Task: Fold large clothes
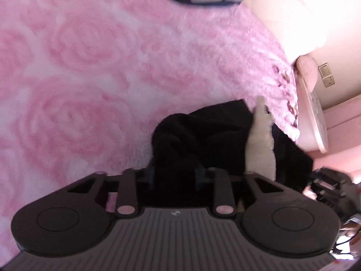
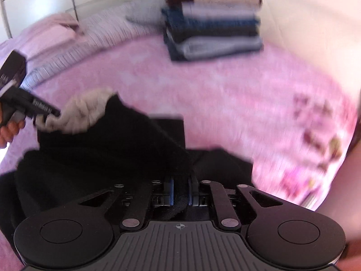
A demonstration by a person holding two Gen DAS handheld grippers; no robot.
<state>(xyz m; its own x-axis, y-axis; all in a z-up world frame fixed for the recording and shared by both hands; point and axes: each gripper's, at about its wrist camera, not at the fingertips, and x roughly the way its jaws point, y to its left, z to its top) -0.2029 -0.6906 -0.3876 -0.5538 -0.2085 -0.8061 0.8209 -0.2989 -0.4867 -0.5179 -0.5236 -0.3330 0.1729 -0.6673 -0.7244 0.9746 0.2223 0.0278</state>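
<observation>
The garment (image 2: 108, 149) is a black piece with a cream fleecy lining (image 2: 85, 110), lying bunched on the pink bed (image 2: 203, 90) near its front edge, well apart from the stack (image 2: 214, 22) of folded clothes at the far side.

The right gripper (image 2: 180, 192) has its fingers pressed in on a ridge of black cloth, which runs up between the blue pads. The left gripper (image 1: 174, 174) also has its fingers drawn in narrow on dark cloth; in the right wrist view its tip sits at the cream lining edge, pinching there as far as the blur allows. So both hands hold the garment, apart from each other along one edge.

The step in hand looks like lifting and spreading the piece before a fold. To do it well, I would keep both pinches firm, draw the hands apart until the held edge goes taut, and raise just enough for the body to hang free of the bed without dragging the blanket pile. Then lay it down flat, lining inward, before releasing either side. A thick fleece layer may slip out of a shallow pinch, so a deeper bite helps.

The garment's long axis cannot be read surely while it is crumpled. The held edge runs roughly from the left gripper toward the right one, slanting across the bed's near side, with the lined opening toward the left hand (image 2: 9, 131).
</observation>
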